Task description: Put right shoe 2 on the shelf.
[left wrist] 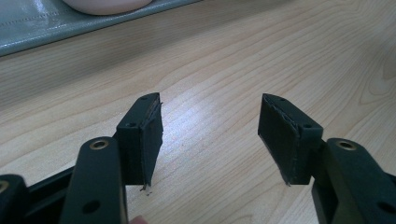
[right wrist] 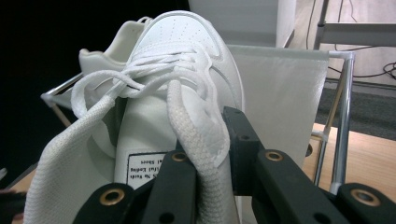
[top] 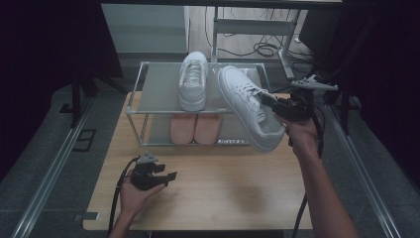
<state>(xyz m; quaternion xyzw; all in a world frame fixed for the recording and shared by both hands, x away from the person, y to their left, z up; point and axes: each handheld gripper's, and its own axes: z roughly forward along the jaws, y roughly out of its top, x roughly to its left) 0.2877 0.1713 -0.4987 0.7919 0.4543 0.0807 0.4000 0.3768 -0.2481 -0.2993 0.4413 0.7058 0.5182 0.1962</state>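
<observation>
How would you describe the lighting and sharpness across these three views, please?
High view: dim, dark surroundings, white shoe and rack soft. Left gripper view: bright table, sheen, jaws sharp. Right gripper view: the held shoe crisp, black backdrop on the left.

left gripper [top: 166, 174] low, jaws apart, right gripper [top: 270, 100] raised, clamped

Both forearms are bare, with no sleeves. Each gripper [top: 171, 176] [top: 267, 99] is black, with brass-ringed screw holes on its jaws, a grey three-cornered plate on top and a trailing black cable.
</observation>
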